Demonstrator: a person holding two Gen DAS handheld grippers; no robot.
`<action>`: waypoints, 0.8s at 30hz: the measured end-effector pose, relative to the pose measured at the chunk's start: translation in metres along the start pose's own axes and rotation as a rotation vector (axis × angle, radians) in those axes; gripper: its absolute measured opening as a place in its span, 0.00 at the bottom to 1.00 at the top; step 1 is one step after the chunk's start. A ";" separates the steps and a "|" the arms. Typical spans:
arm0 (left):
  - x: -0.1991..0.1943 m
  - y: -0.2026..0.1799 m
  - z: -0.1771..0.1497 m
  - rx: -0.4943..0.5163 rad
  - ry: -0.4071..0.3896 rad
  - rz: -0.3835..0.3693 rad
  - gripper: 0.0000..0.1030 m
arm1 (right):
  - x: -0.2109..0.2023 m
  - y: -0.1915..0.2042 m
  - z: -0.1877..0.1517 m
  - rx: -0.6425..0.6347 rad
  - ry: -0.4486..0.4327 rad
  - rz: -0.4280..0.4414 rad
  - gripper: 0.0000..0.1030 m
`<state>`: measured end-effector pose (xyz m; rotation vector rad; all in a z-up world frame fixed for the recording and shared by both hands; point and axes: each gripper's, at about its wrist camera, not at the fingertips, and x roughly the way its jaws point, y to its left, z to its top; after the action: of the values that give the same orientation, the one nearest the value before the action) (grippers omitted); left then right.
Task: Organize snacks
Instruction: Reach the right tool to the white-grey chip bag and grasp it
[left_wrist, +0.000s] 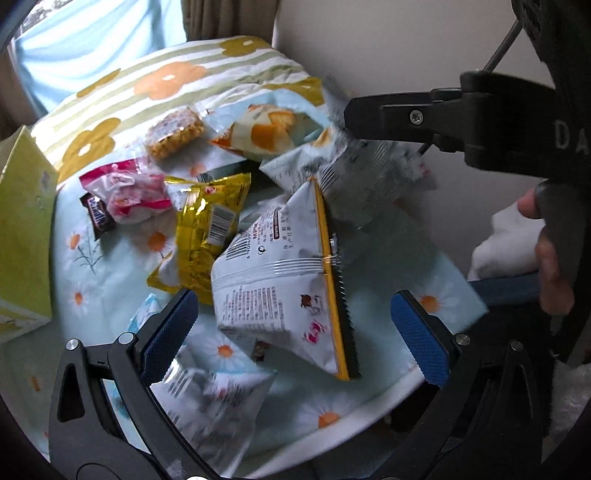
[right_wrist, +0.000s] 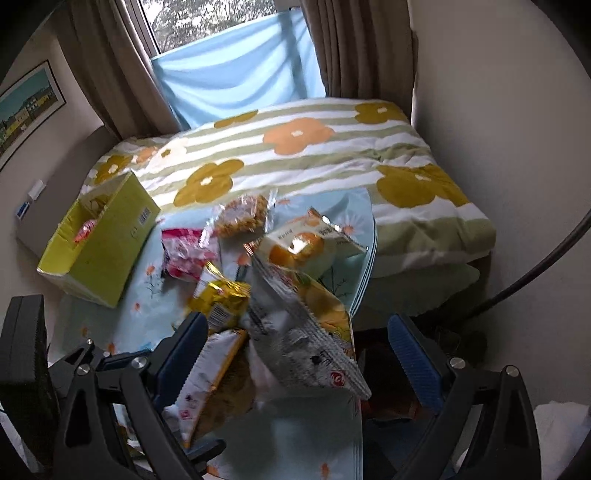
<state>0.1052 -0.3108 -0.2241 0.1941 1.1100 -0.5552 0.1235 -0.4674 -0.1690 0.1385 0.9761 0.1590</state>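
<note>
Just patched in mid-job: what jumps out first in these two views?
A jumble of snack packets covers the daisy-print cloth; a big white bag with a yellow edge lies between the open left gripper fingers. An open yellow-green box sits at the cloth's left edge, something orange inside. The right gripper, also open, frames a blurred white-and-yellow bag.

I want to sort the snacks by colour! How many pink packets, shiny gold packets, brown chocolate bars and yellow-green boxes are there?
pink packet: 1
shiny gold packet: 1
brown chocolate bar: 1
yellow-green box: 1
Total: 4
</note>
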 end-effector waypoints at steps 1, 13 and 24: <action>0.005 0.000 -0.001 0.001 0.002 0.005 1.00 | 0.006 -0.001 -0.002 -0.005 0.012 -0.001 0.94; 0.039 0.000 0.004 0.054 0.033 0.082 0.77 | 0.041 -0.011 -0.011 0.006 0.081 0.010 0.94; 0.034 0.007 0.007 0.037 0.048 0.062 0.61 | 0.049 -0.004 -0.009 -0.003 0.093 0.031 0.94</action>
<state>0.1255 -0.3185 -0.2517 0.2746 1.1365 -0.5183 0.1437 -0.4616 -0.2148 0.1443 1.0670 0.1969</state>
